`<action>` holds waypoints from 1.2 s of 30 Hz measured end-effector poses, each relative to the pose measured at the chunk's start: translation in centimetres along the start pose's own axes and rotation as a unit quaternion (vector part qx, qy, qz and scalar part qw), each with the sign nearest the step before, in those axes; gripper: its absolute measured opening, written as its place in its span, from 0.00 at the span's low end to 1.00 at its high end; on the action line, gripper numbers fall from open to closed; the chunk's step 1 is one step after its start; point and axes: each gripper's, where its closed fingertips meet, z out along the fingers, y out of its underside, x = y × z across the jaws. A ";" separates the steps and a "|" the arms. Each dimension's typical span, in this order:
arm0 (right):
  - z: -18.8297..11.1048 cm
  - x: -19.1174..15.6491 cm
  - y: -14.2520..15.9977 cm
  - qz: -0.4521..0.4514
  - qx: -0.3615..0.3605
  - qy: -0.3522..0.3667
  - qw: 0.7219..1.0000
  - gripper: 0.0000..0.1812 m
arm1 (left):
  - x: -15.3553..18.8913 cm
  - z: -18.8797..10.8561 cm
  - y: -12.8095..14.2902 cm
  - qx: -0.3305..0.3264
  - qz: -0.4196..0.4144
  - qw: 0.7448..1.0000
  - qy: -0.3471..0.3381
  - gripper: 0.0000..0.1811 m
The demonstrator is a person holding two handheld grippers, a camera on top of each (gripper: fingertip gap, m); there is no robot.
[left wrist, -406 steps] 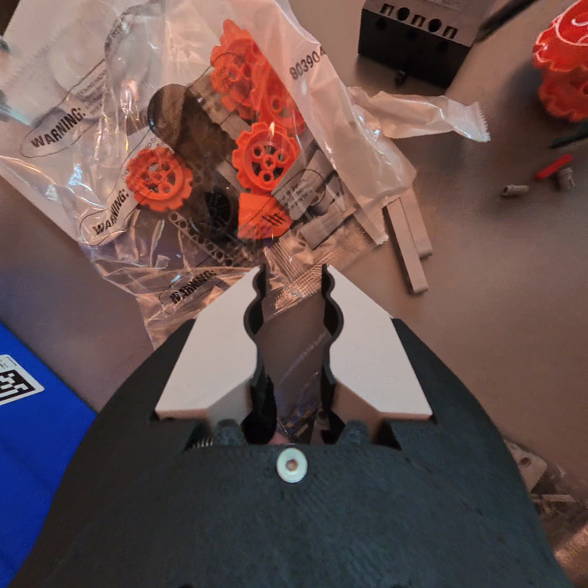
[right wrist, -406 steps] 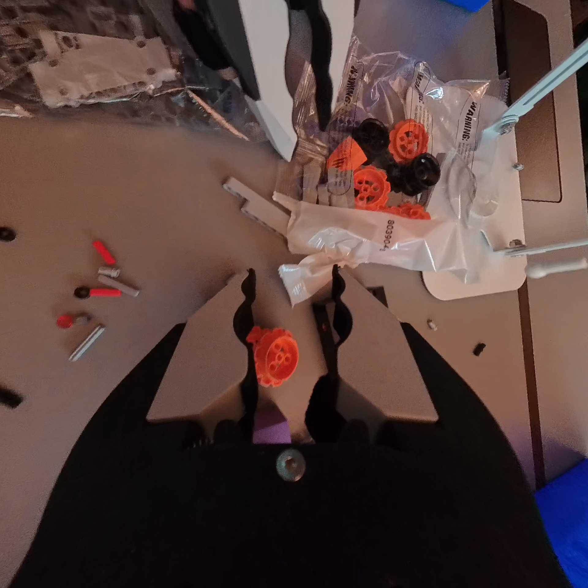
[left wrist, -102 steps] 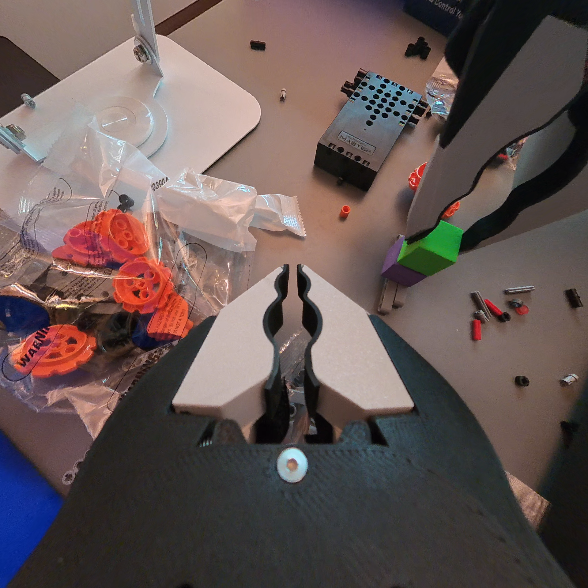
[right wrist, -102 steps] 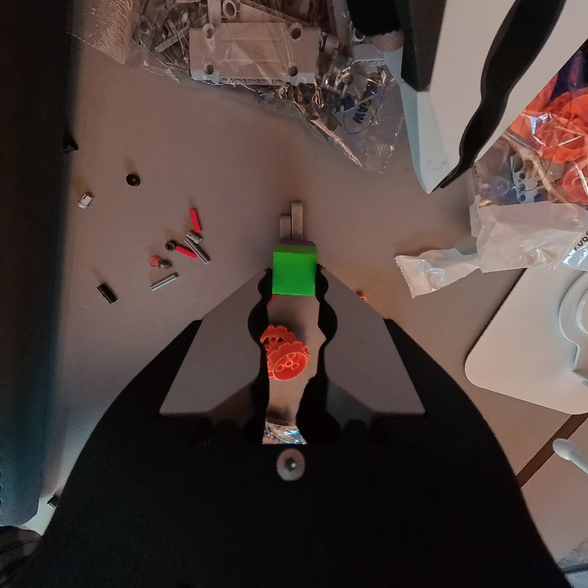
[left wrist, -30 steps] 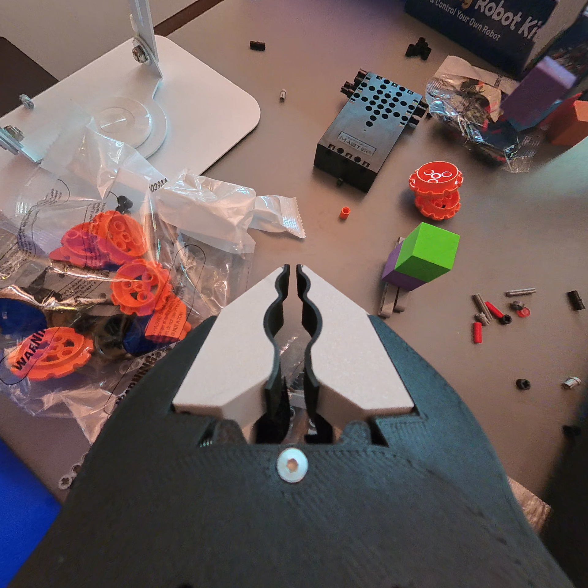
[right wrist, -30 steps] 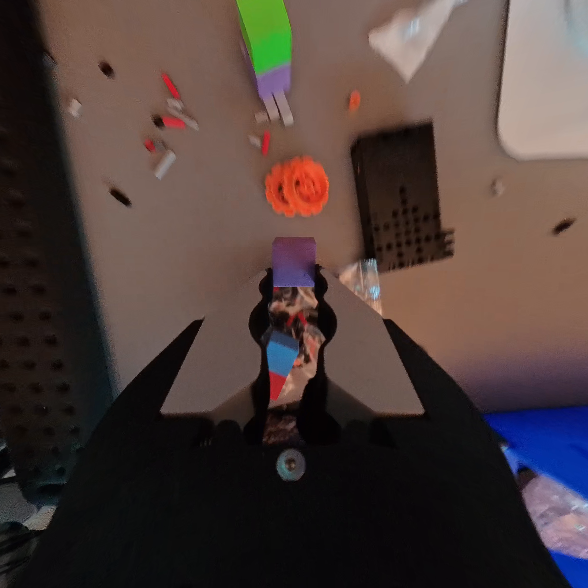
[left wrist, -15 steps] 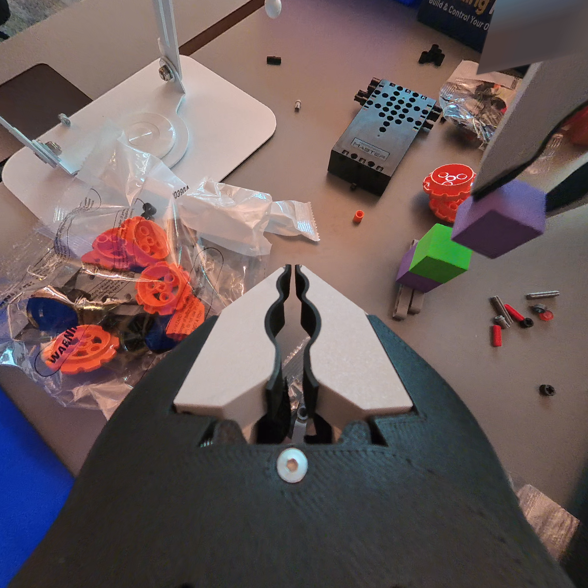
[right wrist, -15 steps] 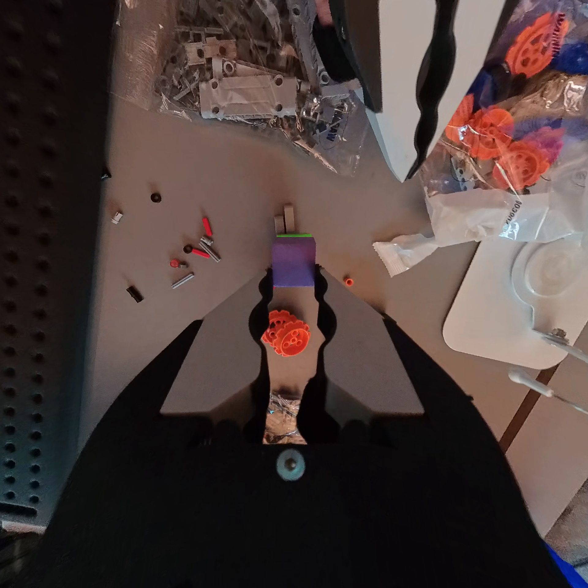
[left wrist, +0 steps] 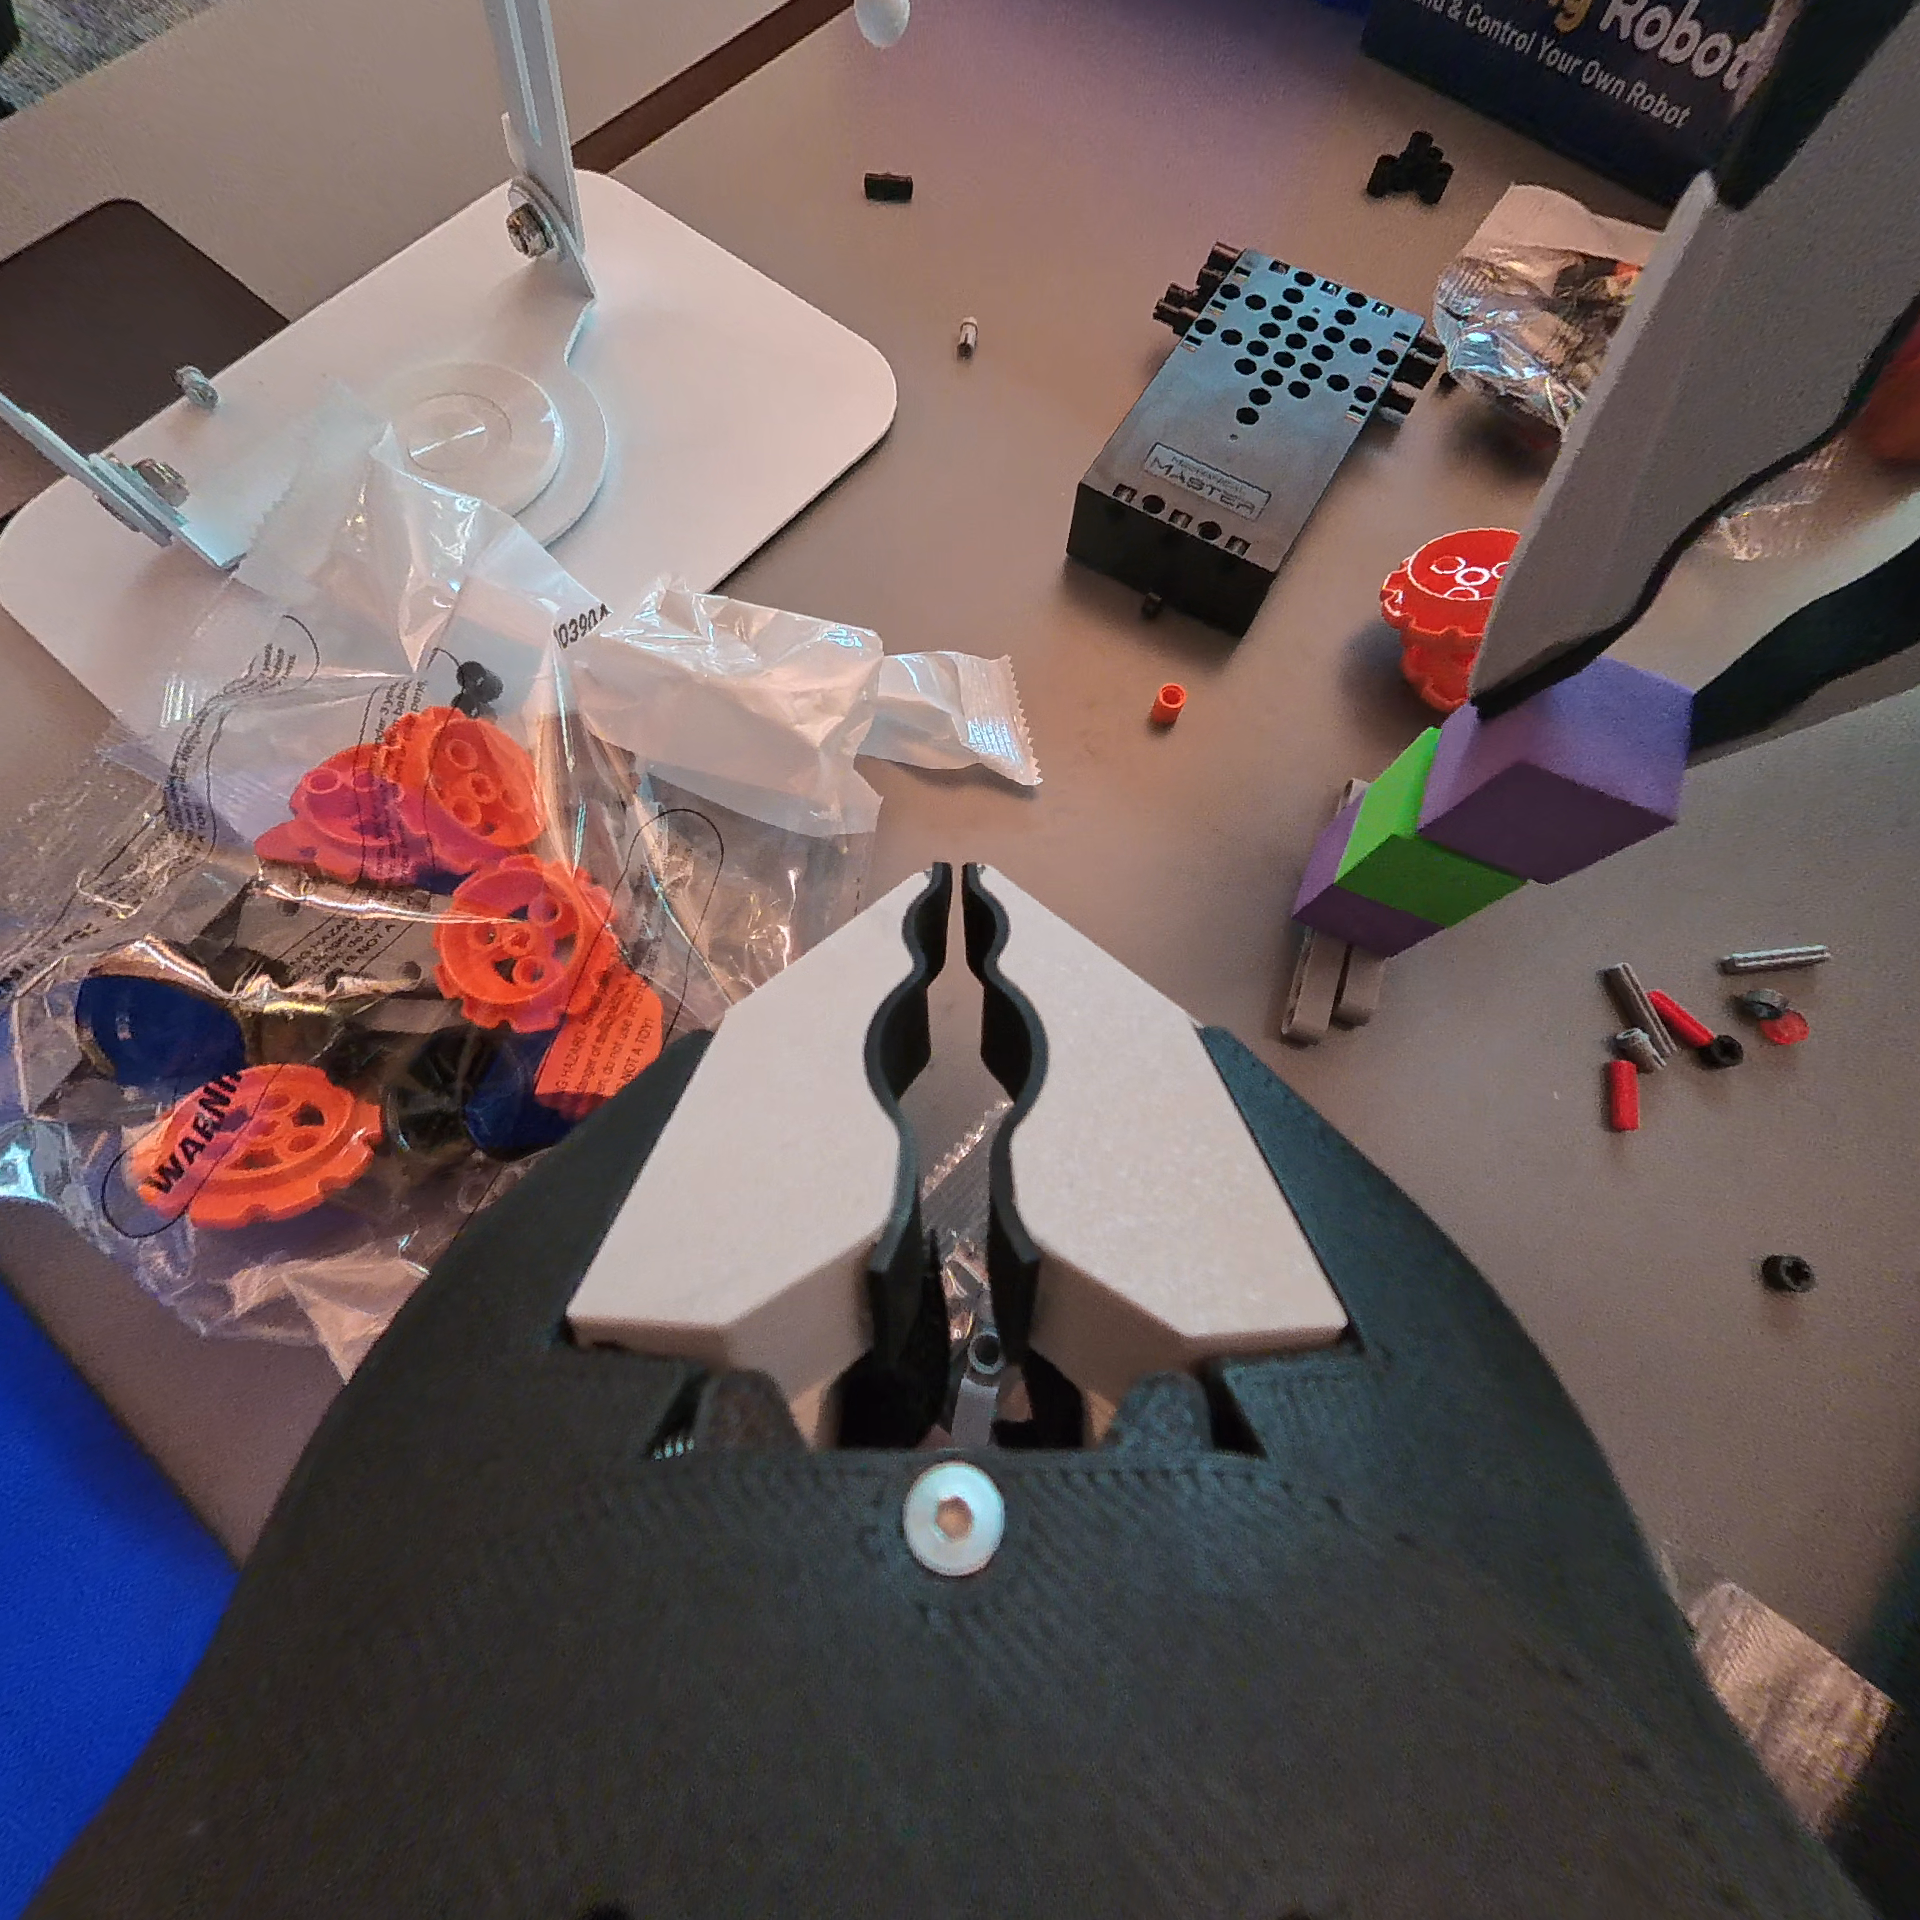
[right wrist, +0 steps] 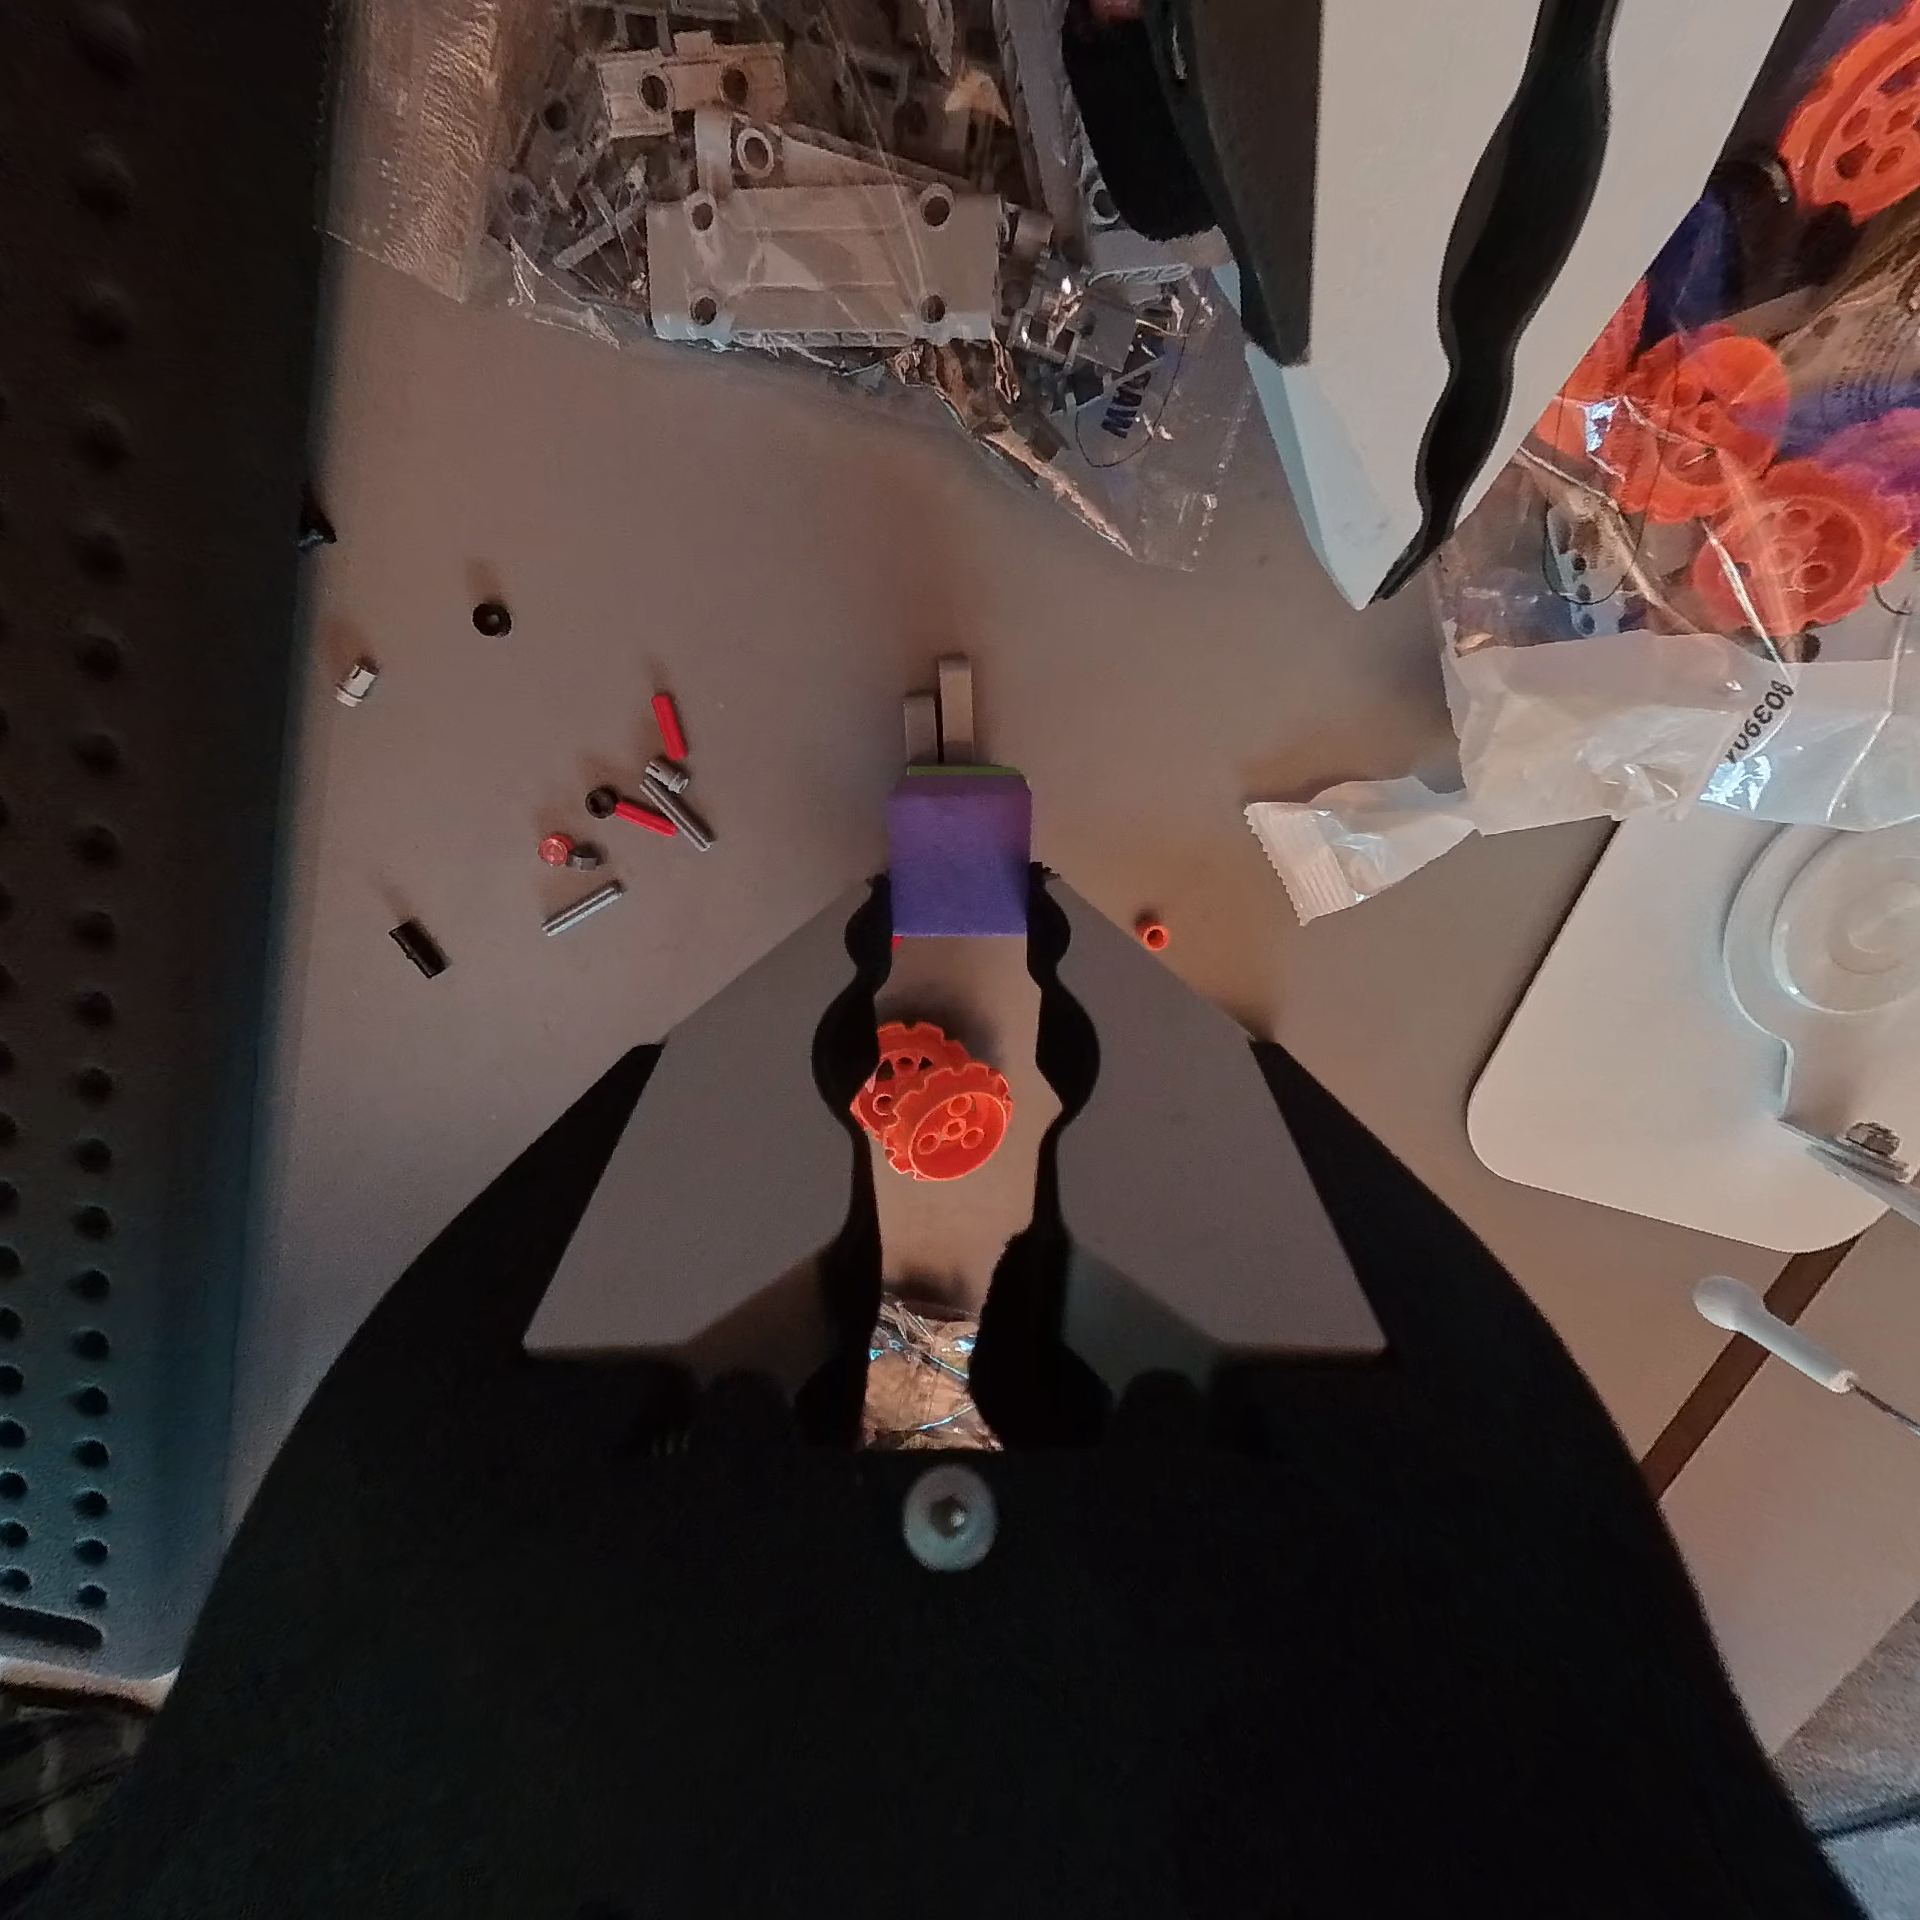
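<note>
1. The grey table [left wrist: 1039, 156] is cluttered, and I see everything from my two wrist cameras.
2. A white stand base [left wrist: 675, 364] sits at the far left. Its upright post is bolted on, so it looks like a fixture rather than a loose part.
3. A clear bag of orange gears [left wrist: 416, 883] lies half on that base, just left of my left gripper [left wrist: 956, 883]. The gears stay bunched because the plastic holds them in.
4. My left gripper hovers over the table beside the bag. Its jaws are almost together with a thin slit between them and nothing is pinched, so I call it closed and empty.
5. My right gripper [right wrist: 961, 894] clamps a purple block [right wrist: 958, 868] at its tips, one finger on each side face, so the top and bottom are free.
6. That purple block sits over a green block [left wrist: 1423, 862], which rests on another purple cube [left wrist: 1340, 914]. It looks to be touching or just above the green one, but I can't tell which.
7. A black perforated box [left wrist: 1247, 436] lies flat, well behind the stack.
8. A second bag of grey parts [right wrist: 831, 239] lies beyond the stack in the right view.
9. A loose pair of orange gears [right wrist: 935, 1112] lies just behind the stack.
10. Small red and grey pins [right wrist: 634, 821] are scattered near the stack.
</note>
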 end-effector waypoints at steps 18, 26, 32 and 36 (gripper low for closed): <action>0.2 0.1 0.1 0.011 0.006 -0.008 1.000 0.14 | 0.1 0.1 0.2 -0.005 -0.001 1.000 0.004 0.00; 0.2 0.3 0.1 0.014 0.008 -0.006 1.000 0.14 | 0.2 0.2 0.3 -0.007 -0.001 1.000 0.005 0.00; 0.1 0.3 0.0 0.018 0.015 -0.008 1.000 0.14 | 0.1 0.1 0.3 -0.006 -0.002 1.000 0.005 0.00; 0.3 0.2 0.1 0.018 0.015 -0.012 1.000 0.14 | 0.1 0.2 0.3 -0.006 -0.002 1.000 0.006 0.00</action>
